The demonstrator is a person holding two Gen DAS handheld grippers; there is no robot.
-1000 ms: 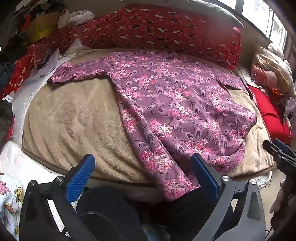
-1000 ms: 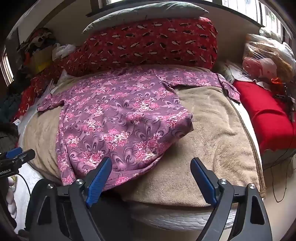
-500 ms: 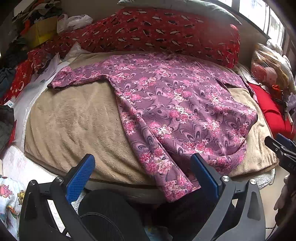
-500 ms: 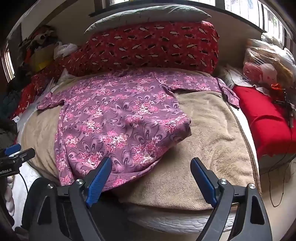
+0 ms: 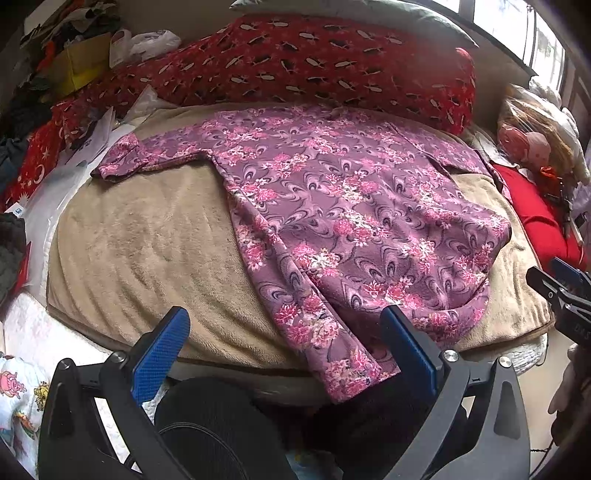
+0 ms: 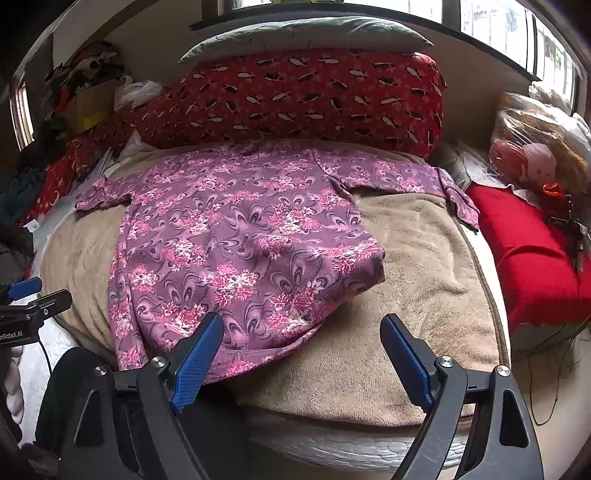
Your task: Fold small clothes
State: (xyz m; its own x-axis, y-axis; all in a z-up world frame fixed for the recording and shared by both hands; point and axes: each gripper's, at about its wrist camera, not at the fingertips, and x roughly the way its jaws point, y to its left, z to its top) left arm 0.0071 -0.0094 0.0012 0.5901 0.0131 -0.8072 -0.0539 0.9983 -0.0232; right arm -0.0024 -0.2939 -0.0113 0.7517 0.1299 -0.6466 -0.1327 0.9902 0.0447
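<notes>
A purple floral shirt (image 5: 343,214) lies spread on a tan blanket (image 5: 147,243), both sleeves out to the sides, its hem hanging over the near edge. It also shows in the right wrist view (image 6: 236,243), with its right side bunched up. My left gripper (image 5: 284,332) is open and empty, held just short of the hanging hem. My right gripper (image 6: 301,347) is open and empty in front of the bed's near edge, the lower right hem by its left finger. Each gripper shows at the edge of the other's view.
A long red patterned pillow (image 6: 306,99) and a grey pillow (image 6: 306,35) lie behind the shirt. A red cushion (image 6: 532,254) and a bagged soft toy (image 6: 535,147) sit on the right. Clutter, papers and clothes (image 5: 55,122) crowd the left side.
Both views have lifted and moved slightly nearer the bed, so more of the blanket shows. The shirt has not moved and both grippers stay open.
</notes>
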